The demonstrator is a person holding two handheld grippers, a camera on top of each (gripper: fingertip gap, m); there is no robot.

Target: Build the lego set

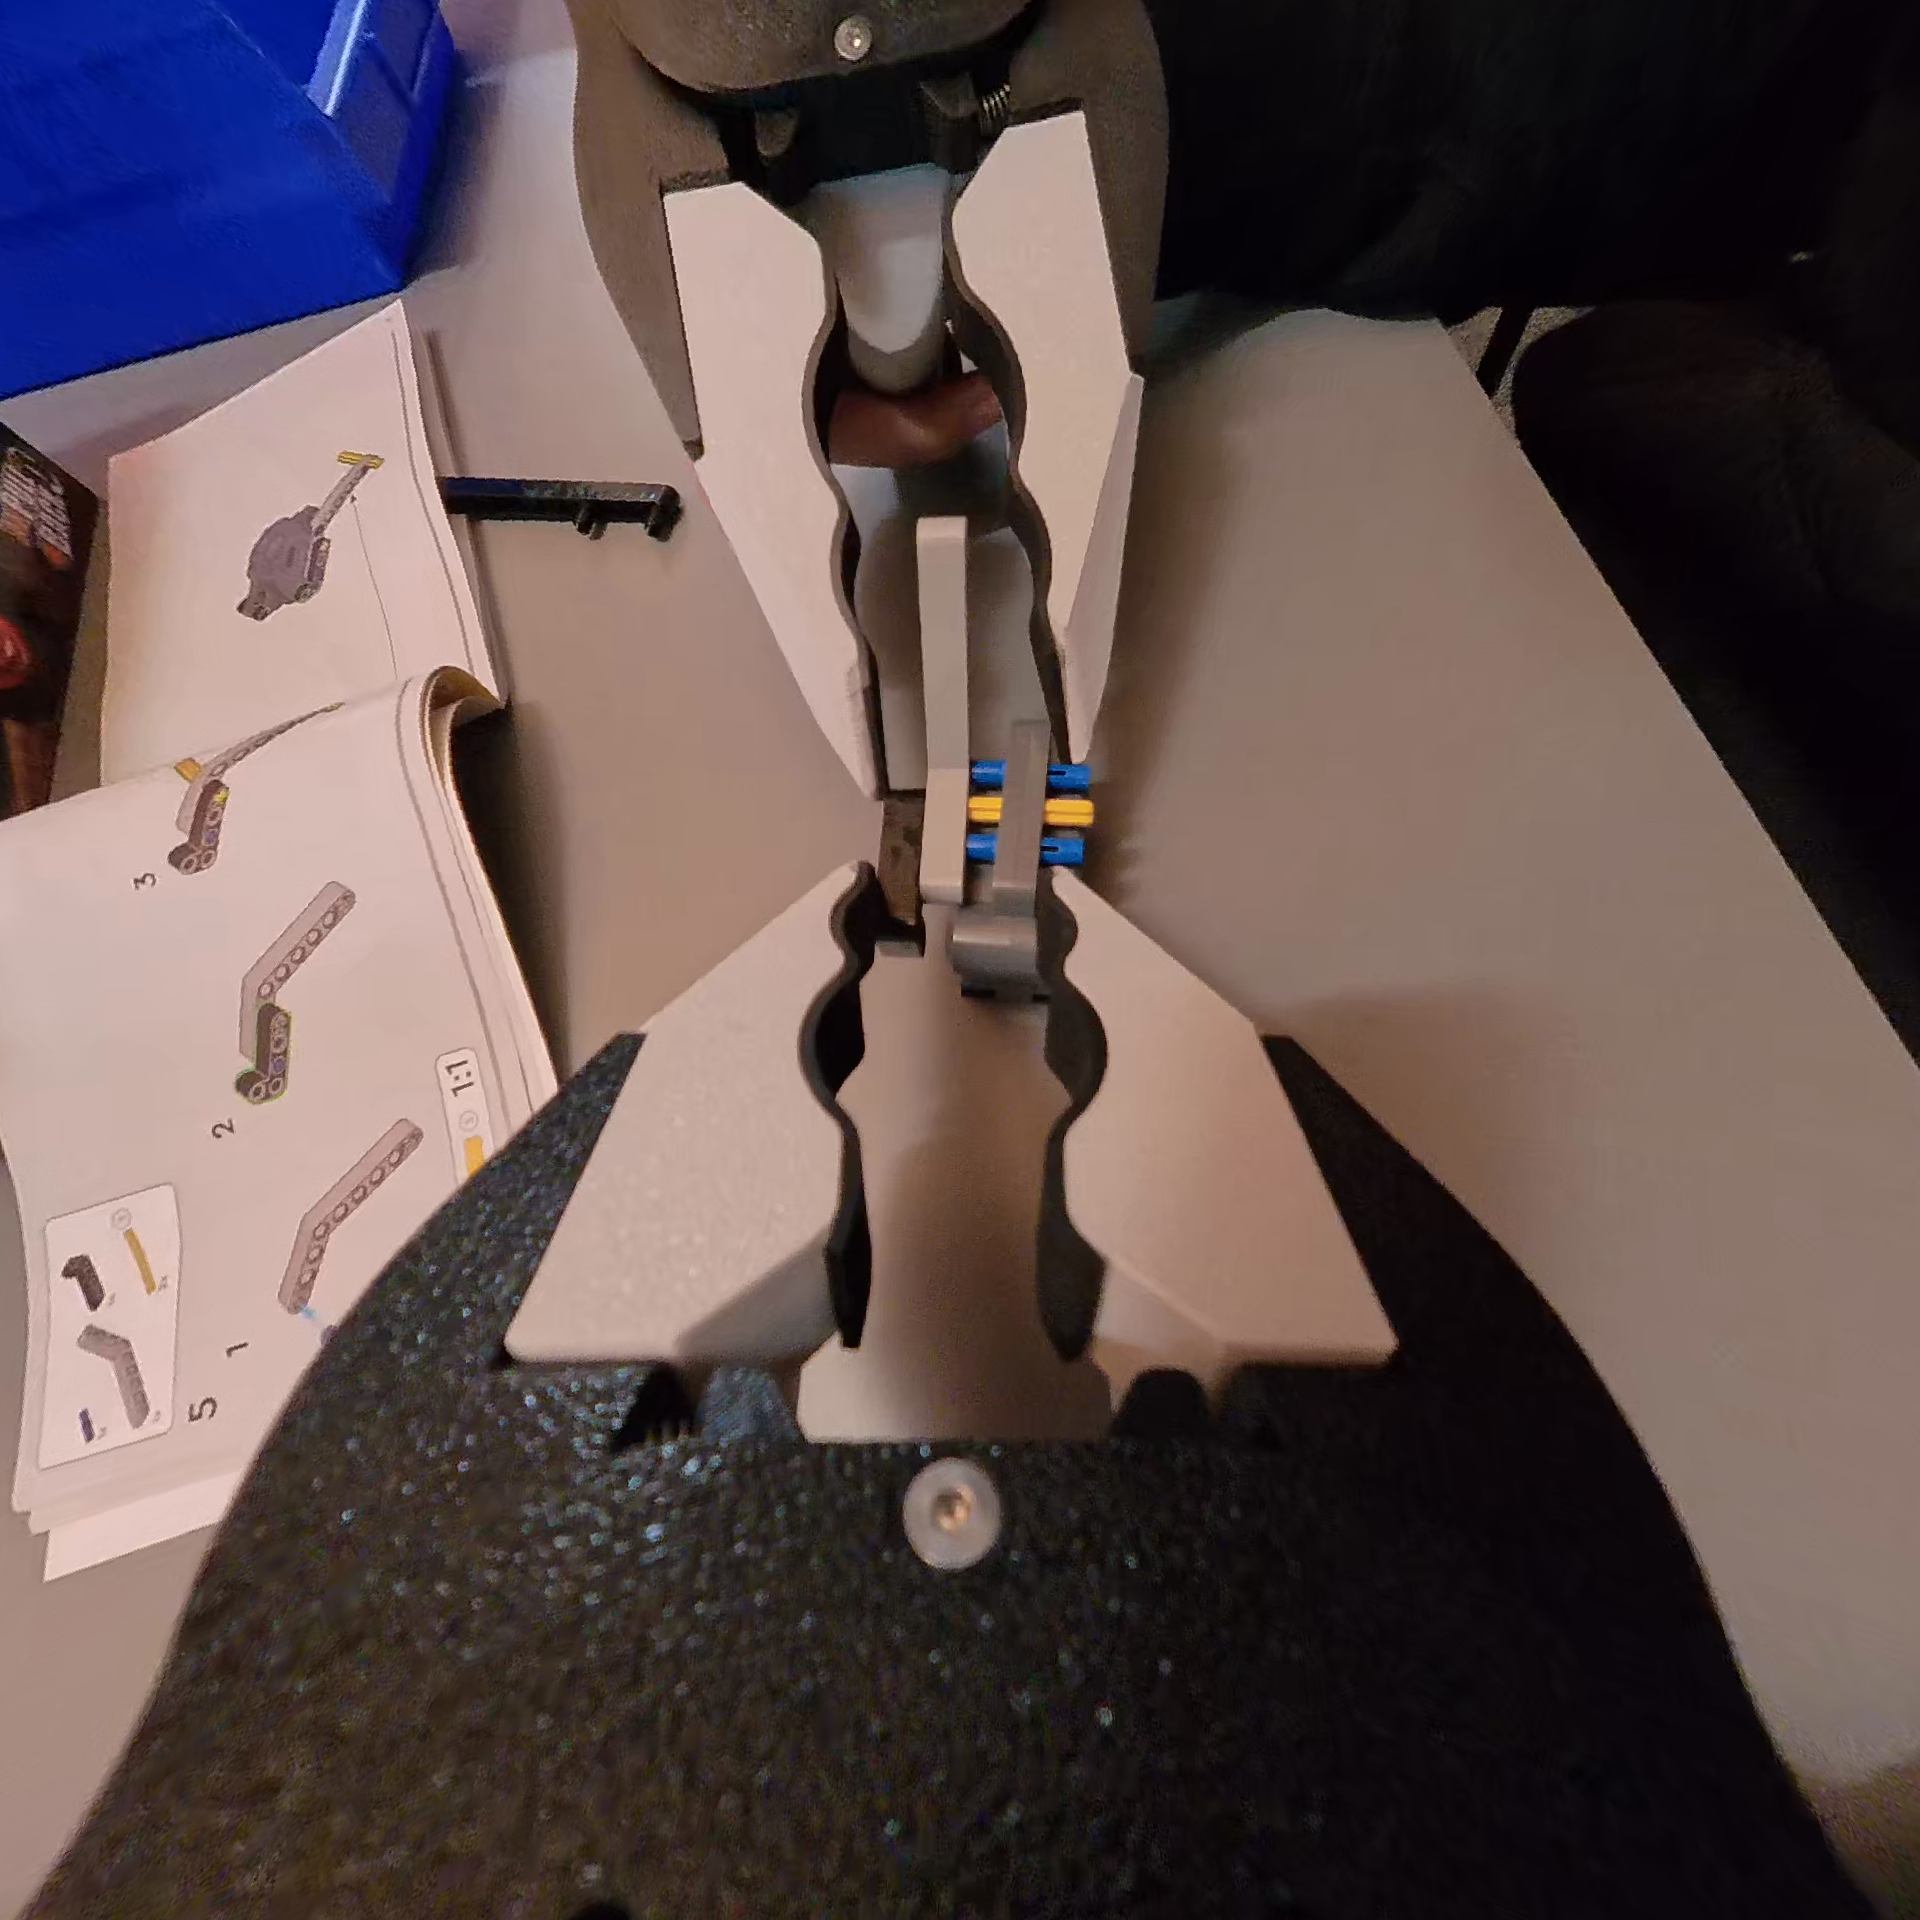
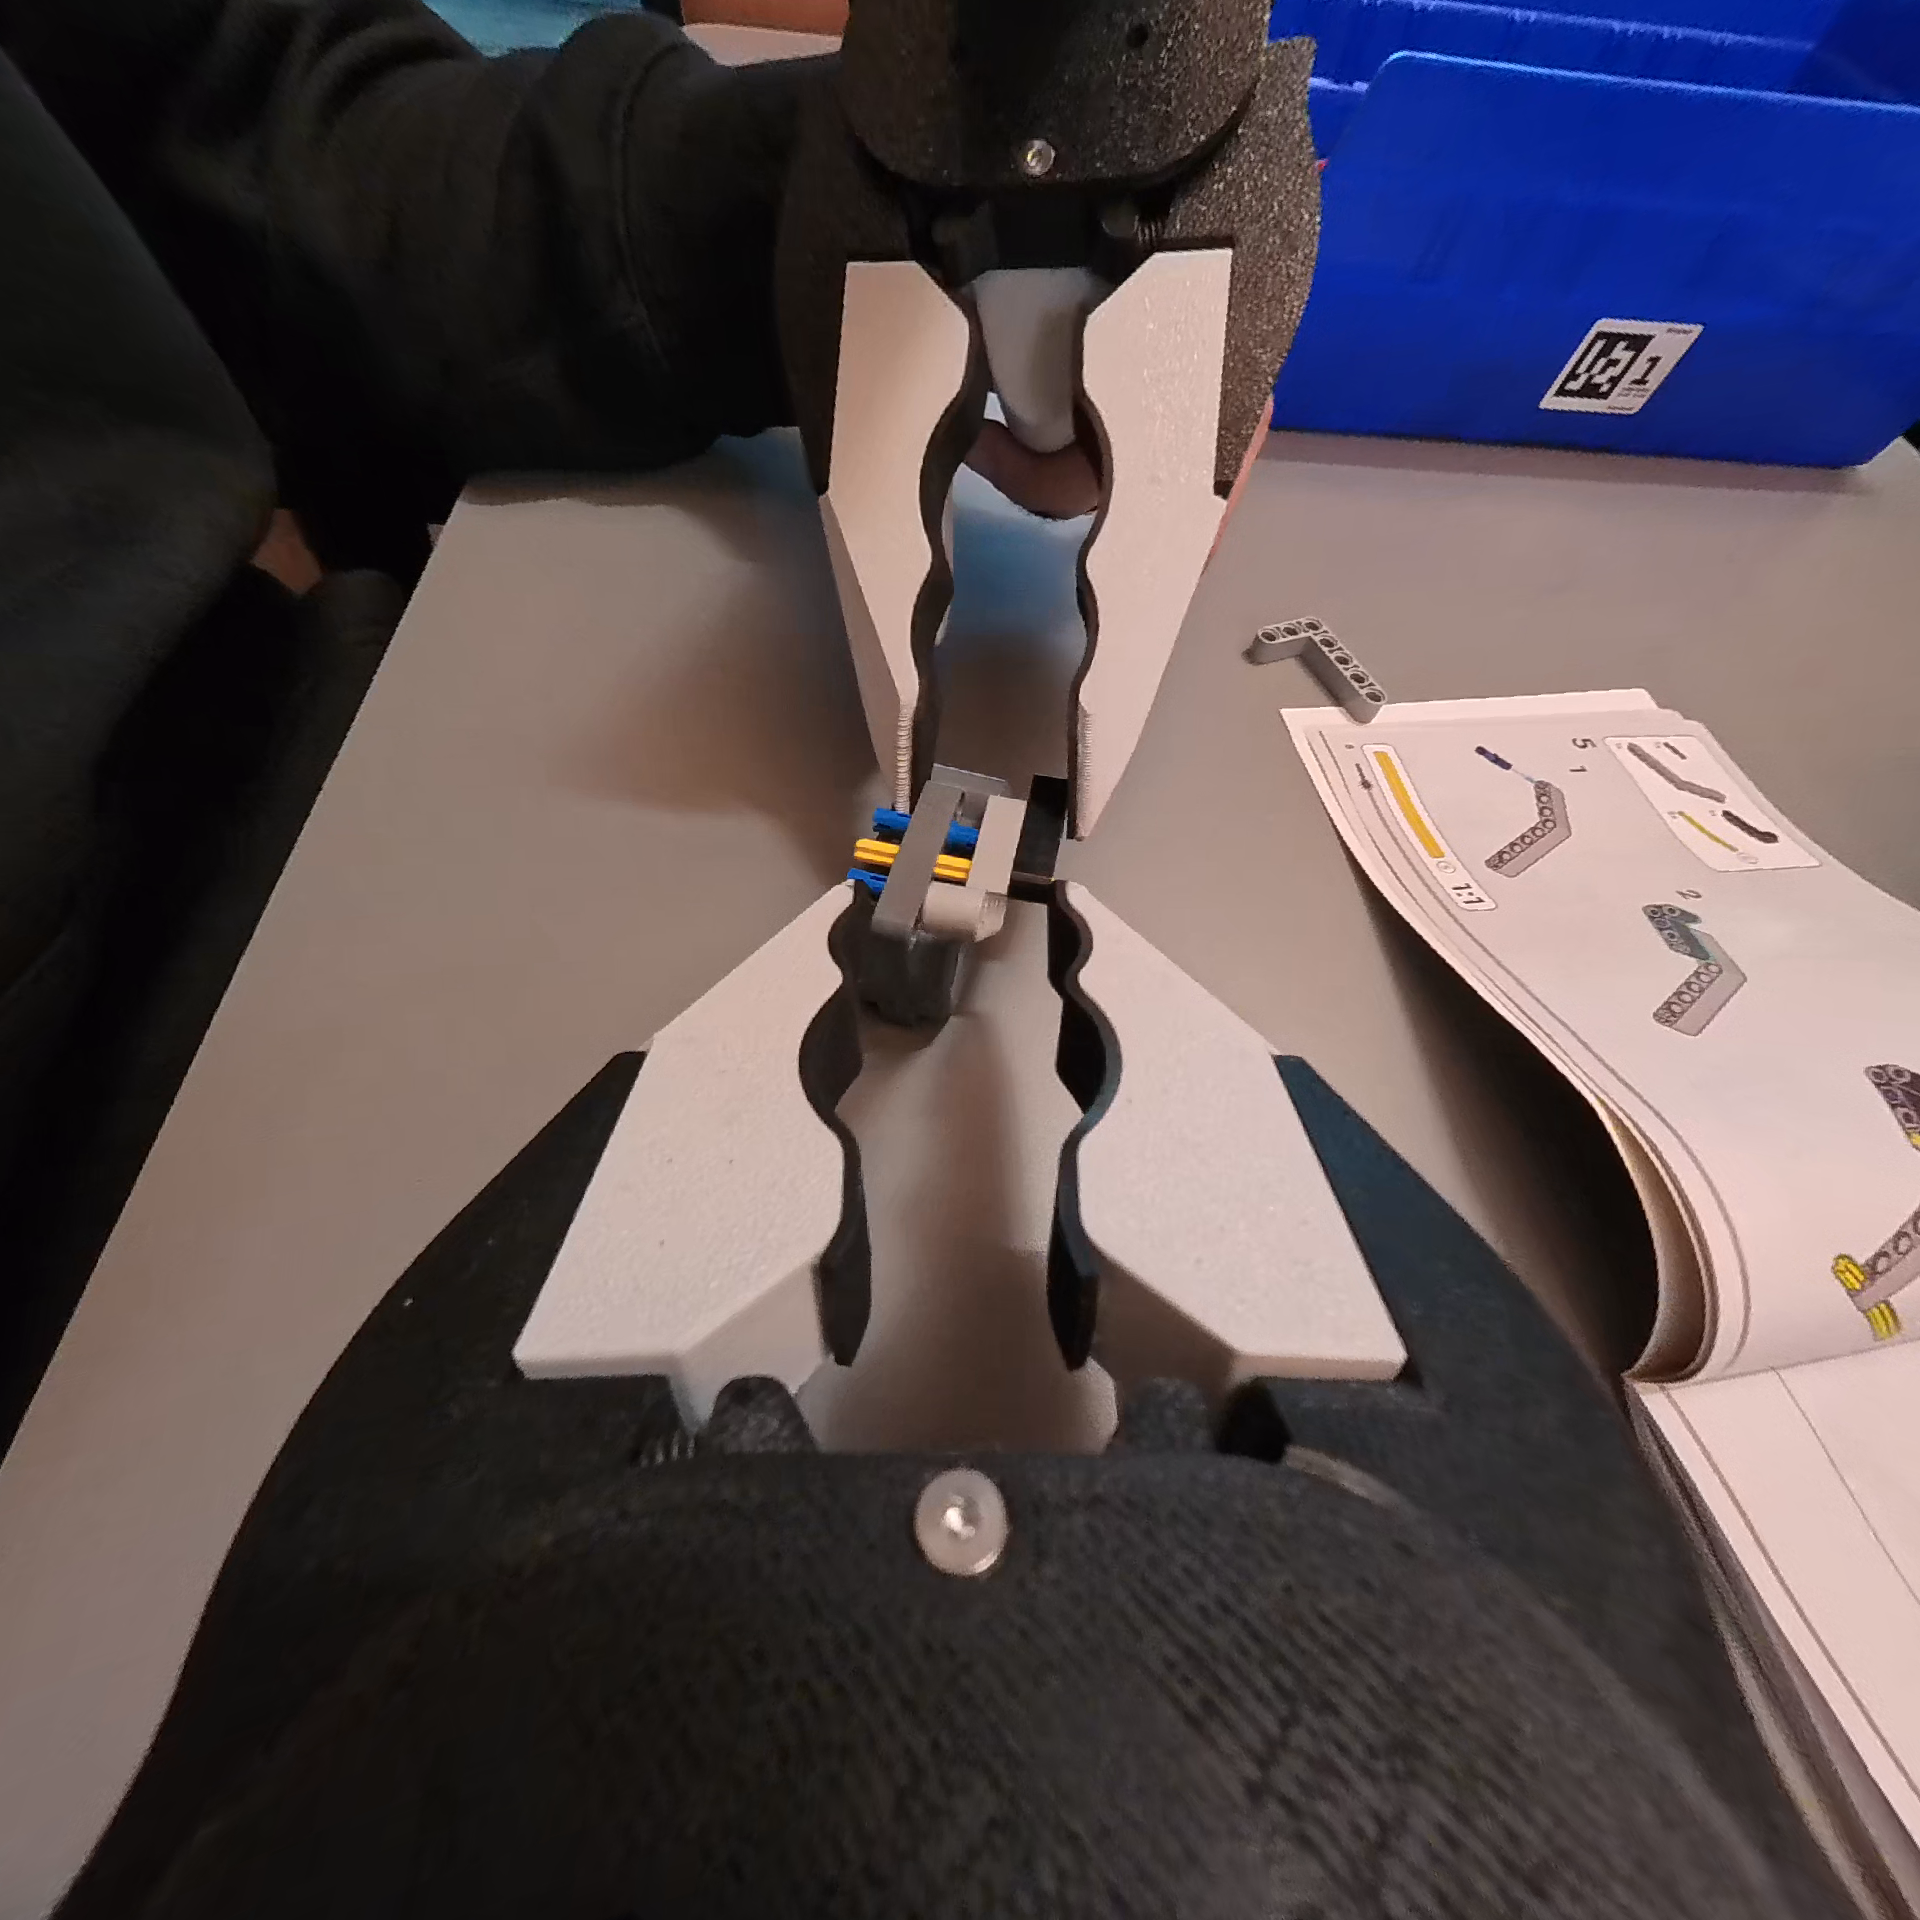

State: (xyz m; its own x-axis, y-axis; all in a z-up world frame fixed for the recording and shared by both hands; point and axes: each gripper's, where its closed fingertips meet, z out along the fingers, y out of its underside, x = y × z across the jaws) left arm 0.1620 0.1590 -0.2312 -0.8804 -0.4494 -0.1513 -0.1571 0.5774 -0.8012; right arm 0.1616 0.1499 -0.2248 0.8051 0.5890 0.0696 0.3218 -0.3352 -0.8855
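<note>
- Your left gripper (image 1: pixel 961 904) and right gripper (image 2: pixel 951 899) meet tip to tip above the grey surface (image 1: pixel 1455 727), sharing one small lego assembly (image 1: pixel 1003 862).
- The assembly is two light grey beams side by side, joined by blue and yellow pins (image 1: pixel 1070 812), with a dark piece at one side.
- Your left jaws are clenched on the assembly's near end; your right jaws also grasp it from the opposite side.
- The open instruction booklet (image 1: pixel 260 987) lies flat beside the grippers.
- A loose grey angled beam (image 2: pixel 1320 665) rests near the booklet's top edge.
- A black beam (image 1: pixel 561 499) lies apart, near the blue bin (image 2: pixel 1610 239).
</note>
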